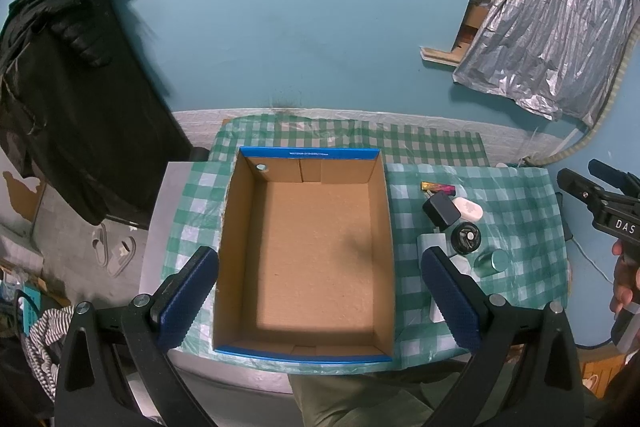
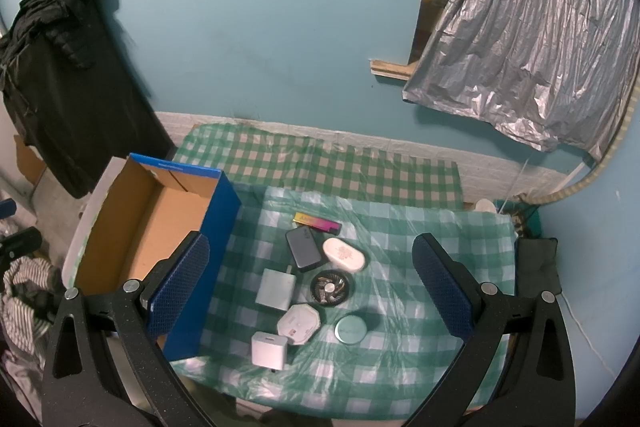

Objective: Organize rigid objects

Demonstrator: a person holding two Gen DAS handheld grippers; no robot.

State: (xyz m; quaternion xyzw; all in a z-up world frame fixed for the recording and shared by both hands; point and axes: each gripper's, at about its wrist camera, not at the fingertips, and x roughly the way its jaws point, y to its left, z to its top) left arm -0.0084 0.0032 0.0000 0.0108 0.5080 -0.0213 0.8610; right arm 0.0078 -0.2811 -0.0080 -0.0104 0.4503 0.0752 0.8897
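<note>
Covering the table, a green checked cloth (image 2: 420,251) meets a teal wall (image 2: 260,27); both grippers (image 1: 318,301) (image 2: 310,289) spread wide

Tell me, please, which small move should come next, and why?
Probably lower the right claw onto the white cube, the nearest item in the cluster. Both claws are open and hold nothing, the box looks empty, and all the small items lie on the cloth beside it.

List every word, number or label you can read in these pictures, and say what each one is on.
"DAS": white letters on the right gripper, cut off by the frame.
Print on the blue box rim: too small to read.
Print on the multicoloured lighter: blurred.
</note>
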